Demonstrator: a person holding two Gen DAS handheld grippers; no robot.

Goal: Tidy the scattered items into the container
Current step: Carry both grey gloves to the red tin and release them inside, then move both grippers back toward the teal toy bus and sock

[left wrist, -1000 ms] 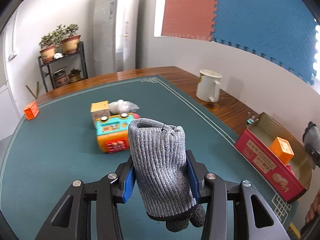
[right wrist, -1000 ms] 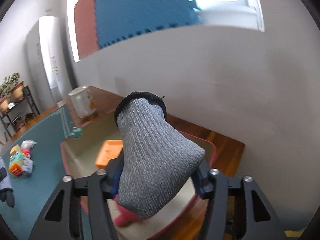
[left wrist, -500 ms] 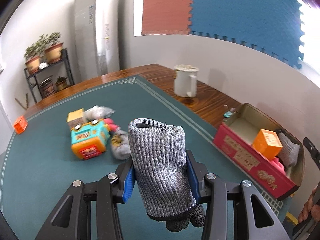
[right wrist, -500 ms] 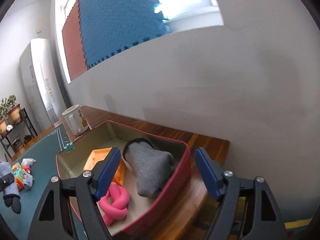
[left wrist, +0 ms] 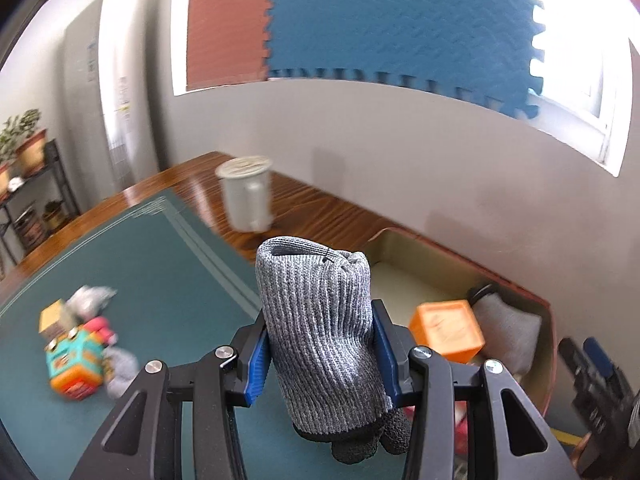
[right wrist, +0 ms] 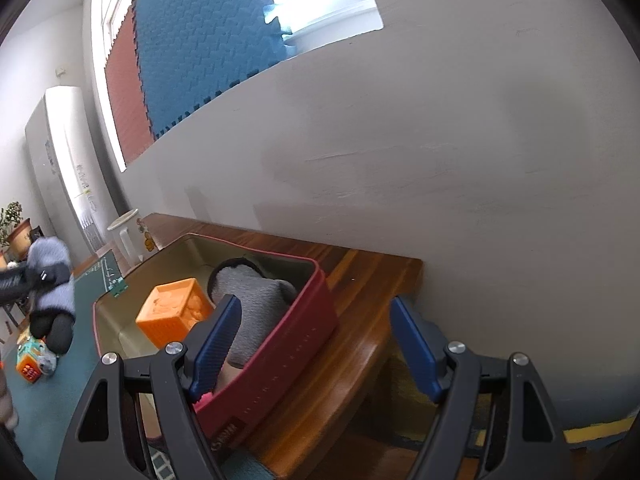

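Observation:
My left gripper [left wrist: 318,352] is shut on a grey knitted glove [left wrist: 320,336] with dark fingertips and holds it above the green mat, just left of the red box [left wrist: 544,360]. The glove also shows in the right wrist view [right wrist: 52,292]. The box [right wrist: 296,332] holds an orange cube [right wrist: 176,314], a second grey glove [right wrist: 256,304] and a pink item. The orange cube [left wrist: 448,330] and the boxed glove [left wrist: 506,334] also show in the left wrist view. My right gripper [right wrist: 316,344] is open and empty, above the box's near right corner.
Scattered items lie on the green mat [left wrist: 120,280]: a teal and orange toy [left wrist: 72,366], a small yellow box [left wrist: 52,318], grey and pink pieces. A white mug [left wrist: 248,196] stands on the wooden table edge by the wall. The wall is close behind the box.
My right gripper opened and dropped its grey glove into the box, then drew back. My left gripper has carried its glove to the right, toward the box.

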